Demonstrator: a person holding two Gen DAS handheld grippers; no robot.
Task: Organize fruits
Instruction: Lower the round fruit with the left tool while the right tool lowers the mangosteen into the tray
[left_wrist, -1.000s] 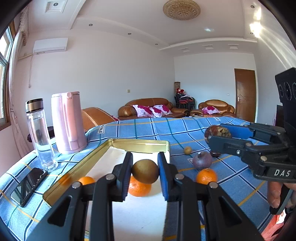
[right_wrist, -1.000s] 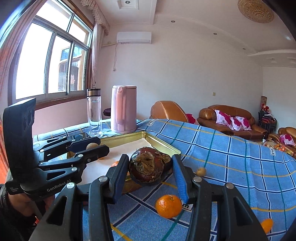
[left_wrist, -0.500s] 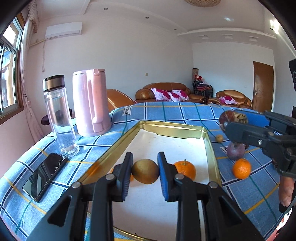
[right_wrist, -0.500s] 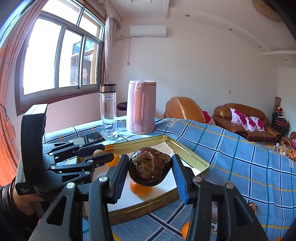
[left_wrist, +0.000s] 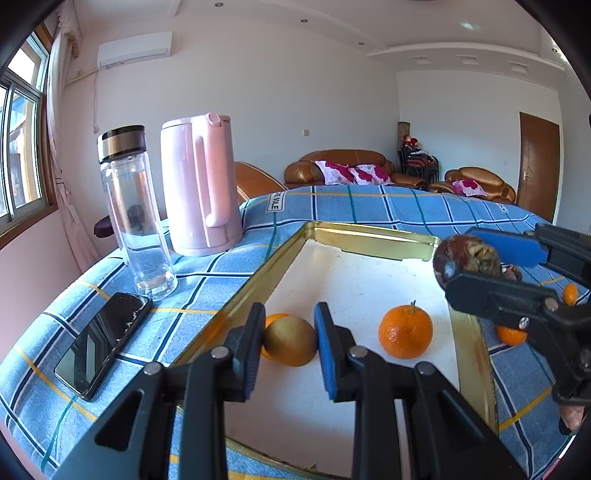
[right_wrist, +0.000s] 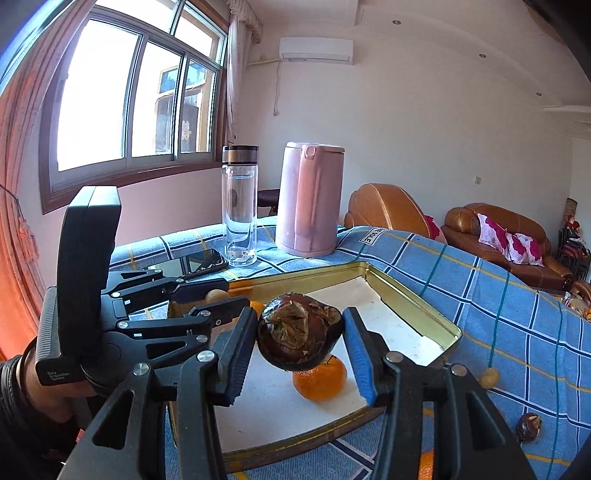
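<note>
The gold-rimmed tray (left_wrist: 369, 236) lies on the blue plaid cloth (left_wrist: 369, 206), its white floor holding an orange (left_wrist: 405, 334) and a second orange (left_wrist: 272, 320) that peeks out behind the left tongs. Over the tray's near left part, the left gripper (left_wrist: 290, 341) pinches a brownish-green round fruit (left_wrist: 290, 345) between its blue pads, the jaws pressed close on it. Over the tray's right edge, the right gripper (right_wrist: 300, 341) clamps a dark, wrinkled mangosteen (right_wrist: 298, 341) with dried leaves on top; its jaws stand a little wider, closed on the fruit. In the right wrist view this fruit hangs above the first orange. Both tongs tilt slightly downward toward the tray, and a hand (right_wrist: 55, 387) grips the left tool's handle.

Outside the tray, on the cloth to its right, lie a small tan fruit (right_wrist: 489, 376), another mangosteen (right_wrist: 529, 426) and more oranges (left_wrist: 511, 335). To the tray's left lies a black phone (left_wrist: 103, 341); beyond it stand a clear bottle (left_wrist: 135, 218) and a pink kettle (left_wrist: 199, 184). Brown sofas (left_wrist: 343, 166) line the far wall.
</note>
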